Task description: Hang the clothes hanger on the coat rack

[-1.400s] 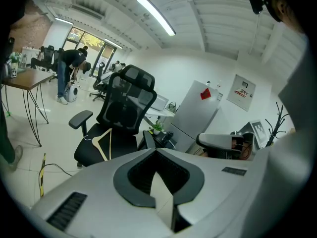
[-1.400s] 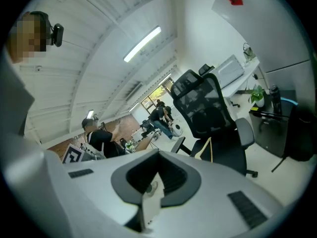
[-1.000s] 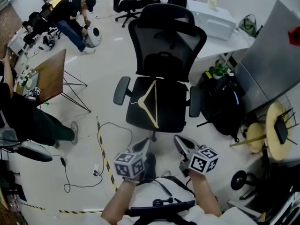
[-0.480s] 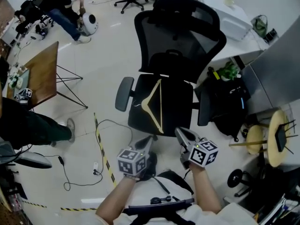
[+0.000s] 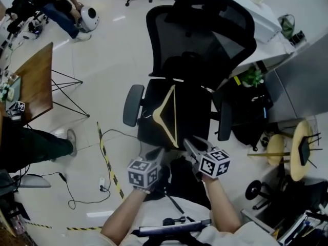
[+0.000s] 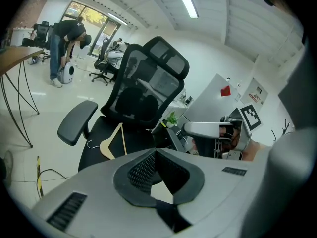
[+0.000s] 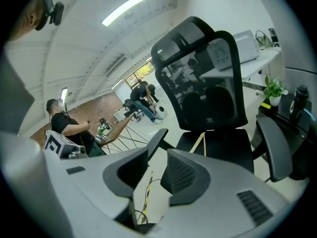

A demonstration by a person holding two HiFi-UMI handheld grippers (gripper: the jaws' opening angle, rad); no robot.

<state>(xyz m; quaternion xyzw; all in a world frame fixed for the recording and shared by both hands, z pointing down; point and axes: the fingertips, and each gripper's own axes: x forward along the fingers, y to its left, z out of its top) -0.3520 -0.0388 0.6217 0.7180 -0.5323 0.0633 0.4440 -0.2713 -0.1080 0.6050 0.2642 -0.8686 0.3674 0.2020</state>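
Observation:
A pale wooden clothes hanger [image 5: 165, 111] lies flat on the seat of a black office chair [image 5: 193, 116], its wire hook toward the left armrest. It also shows in the left gripper view as hanger [image 6: 113, 142] and in the right gripper view as hanger [image 7: 199, 144]. My left gripper [image 5: 156, 153] hovers at the seat's front edge, shut and empty [image 6: 156, 152]. My right gripper [image 5: 188, 143] is beside it, just short of the hanger's near end. Its jaws [image 7: 157, 153] have just been opening and stand open with nothing between them. No coat rack is in view.
A wooden table [image 5: 38, 81] on wire legs stands at the left, with people beyond it. A cable and striped floor tape [image 5: 106, 160] run left of the chair. A black bag [image 5: 248, 114], a white desk [image 5: 266, 27] and a round stool [image 5: 297, 150] crowd the right.
Both grippers have moved forward and down toward the front of the chair seat. The right gripper's jaws have spread apart.

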